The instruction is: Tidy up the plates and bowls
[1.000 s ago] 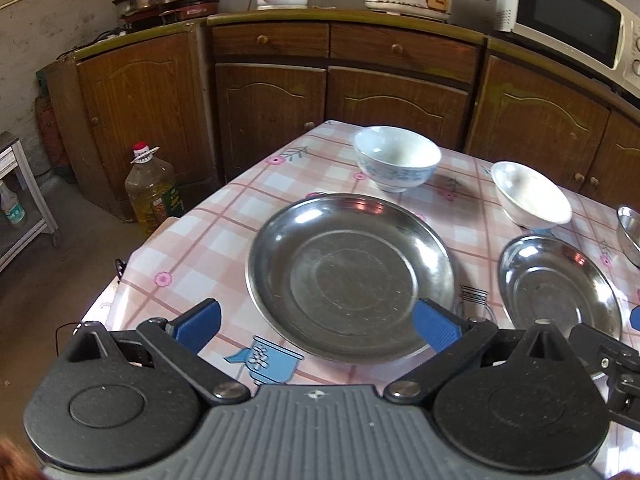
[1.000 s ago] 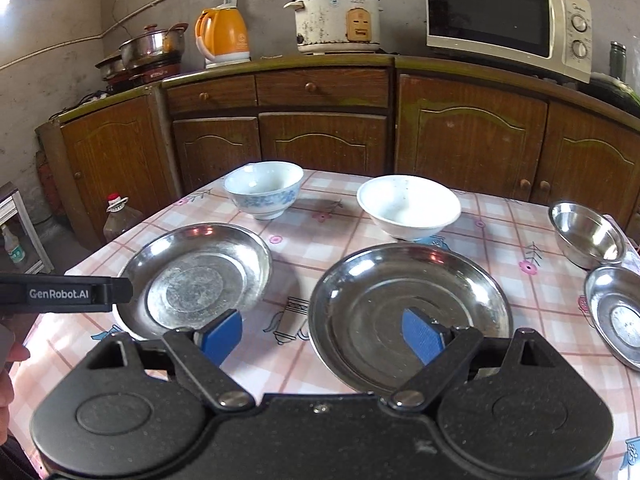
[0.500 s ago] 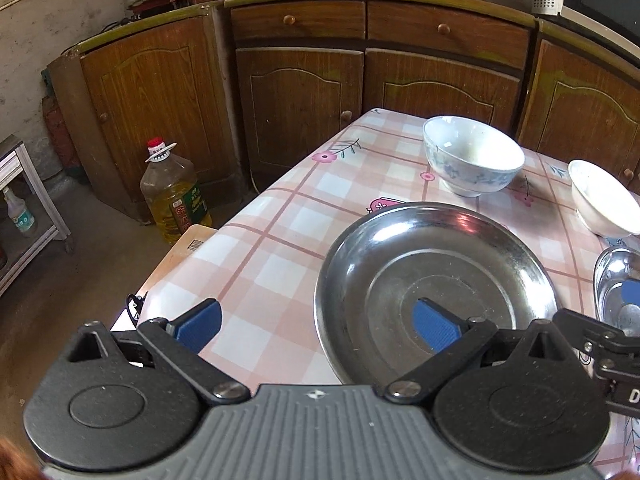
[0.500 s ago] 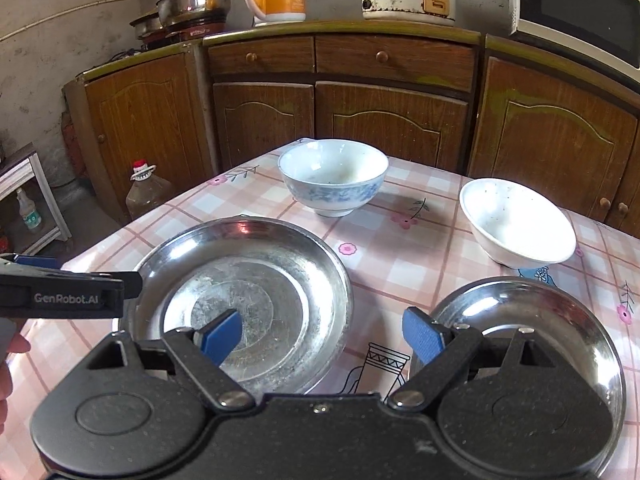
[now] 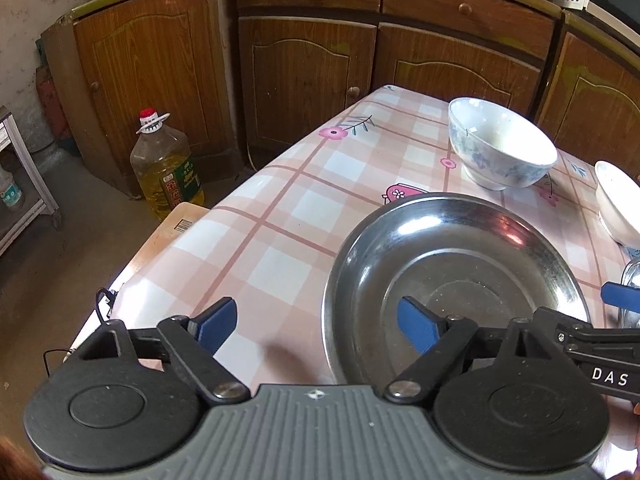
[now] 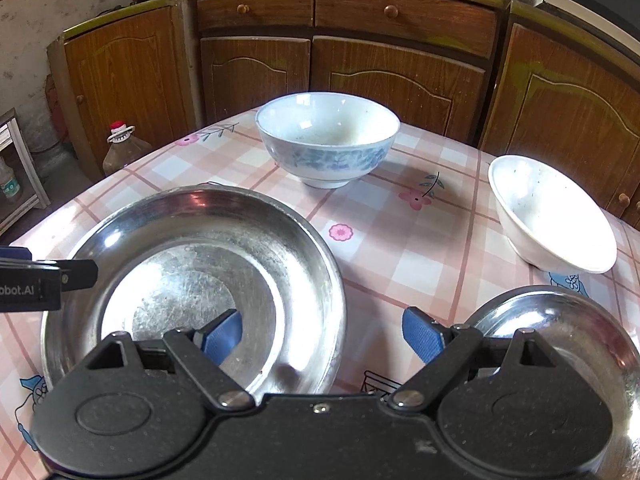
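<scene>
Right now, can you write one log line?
left gripper: open, closing, straddling big steel plate rim | right gripper: open, empty

Both hand-held grippers (image 5: 316, 322) (image 6: 322, 334) lower, leftward.

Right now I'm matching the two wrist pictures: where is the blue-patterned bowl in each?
Left wrist: blue-patterned bowl upper right, beyond the large steel plate.
Right wrist: bowl upper centre, beyond the same plate.
Shared landmark: the oil bottle on the floor, left.
</scene>
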`<state>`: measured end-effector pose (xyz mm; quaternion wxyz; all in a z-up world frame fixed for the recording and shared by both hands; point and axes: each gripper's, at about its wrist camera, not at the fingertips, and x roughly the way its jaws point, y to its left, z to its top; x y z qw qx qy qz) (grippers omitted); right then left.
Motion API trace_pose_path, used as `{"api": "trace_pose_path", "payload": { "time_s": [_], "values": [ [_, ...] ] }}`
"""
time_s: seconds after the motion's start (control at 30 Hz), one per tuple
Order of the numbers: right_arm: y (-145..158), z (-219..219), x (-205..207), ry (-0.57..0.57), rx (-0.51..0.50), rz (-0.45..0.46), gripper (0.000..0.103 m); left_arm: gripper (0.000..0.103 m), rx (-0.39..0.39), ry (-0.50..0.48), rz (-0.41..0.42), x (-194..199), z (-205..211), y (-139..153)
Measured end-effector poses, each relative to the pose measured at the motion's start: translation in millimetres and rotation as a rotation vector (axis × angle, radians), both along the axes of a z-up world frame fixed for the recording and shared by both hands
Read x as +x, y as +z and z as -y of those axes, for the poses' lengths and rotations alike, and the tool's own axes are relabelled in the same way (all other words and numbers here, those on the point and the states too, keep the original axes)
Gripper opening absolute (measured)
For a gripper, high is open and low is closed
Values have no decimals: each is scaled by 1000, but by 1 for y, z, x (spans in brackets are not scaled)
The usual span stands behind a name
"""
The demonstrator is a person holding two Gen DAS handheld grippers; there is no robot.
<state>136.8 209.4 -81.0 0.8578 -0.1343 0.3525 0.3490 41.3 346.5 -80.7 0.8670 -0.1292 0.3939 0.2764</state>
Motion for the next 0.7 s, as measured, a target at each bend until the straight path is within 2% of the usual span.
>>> {"api": "trace_pose_path", "payload": {
  "time_s": [0.07,0.13,0.17,0.2,0.23,0.27,0.3,0.43,0.53,0.7],
  "values": [
    [-4,0,3,5,13,-29,102,80,-13,-7,-6,2,-1,-3],
    [-6,1,4,8,28,-53,100,68,-24,-16,-4,3,0,-4],
    [-8,2,4,12,35,-62,97,59,-31,-24,2,3,0,-5],
    [-9,2,4,20,49,-77,88,49,-38,-34,6,4,1,-5],
    [-10,3,5,26,65,-101,81,44,-44,-42,10,4,2,-6],
    [-11,3,5,25,76,-111,78,35,-46,-48,15,5,3,-7],
    [-11,4,4,18,82,-99,62,29,-44,-53,17,5,4,-7],
    [-9,7,4,-17,83,-85,36,21,-30,-35,31,3,3,-7],
    [-9,14,6,-33,100,-103,28,16,-50,-26,55,0,-1,-5],
    [-5,24,4,-47,136,-105,27,16,-27,-44,83,-4,4,2]
  ]
}}
